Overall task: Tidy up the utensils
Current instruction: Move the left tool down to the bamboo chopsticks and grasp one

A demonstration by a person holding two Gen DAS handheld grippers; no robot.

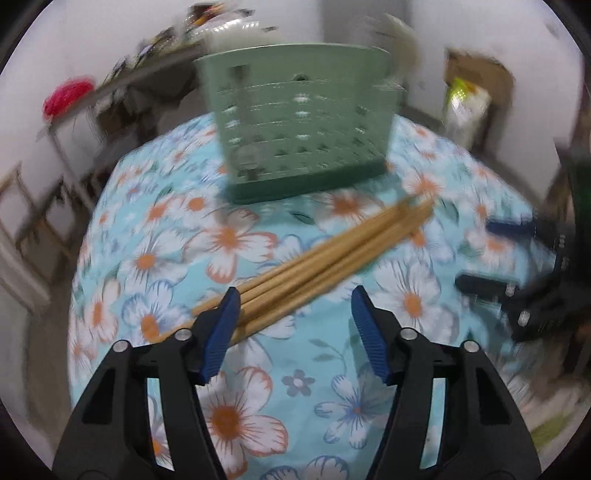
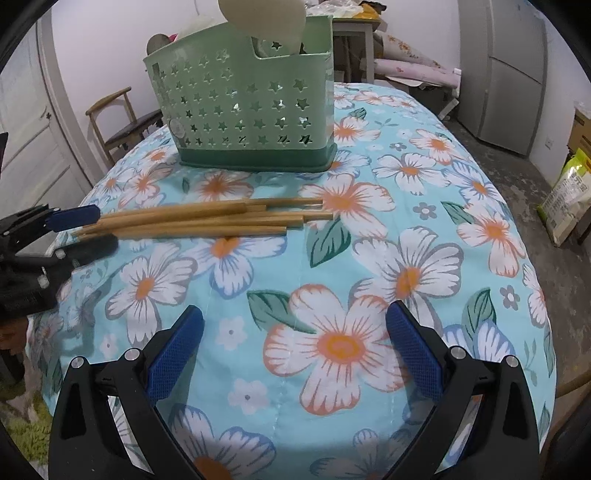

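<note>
A bundle of several wooden chopsticks (image 1: 317, 254) lies on the floral tablecloth; it also shows in the right wrist view (image 2: 207, 219). A green perforated utensil holder (image 1: 299, 122) stands behind it, and in the right wrist view (image 2: 247, 107) it holds a pale spoon (image 2: 266, 18). My left gripper (image 1: 295, 314) is open, its jaws around the near ends of the chopsticks. It shows at the left of the right wrist view (image 2: 85, 229). My right gripper (image 2: 295, 343) is open and empty above the cloth, apart from the chopsticks. It shows at the right of the left wrist view (image 1: 491, 254).
The table (image 2: 406, 258) has a blue cloth with orange and white flowers. A wooden chair (image 2: 118, 122) stands at its far left. A grey fridge (image 2: 513, 74) and a bag (image 2: 565, 195) stand on the floor to the right.
</note>
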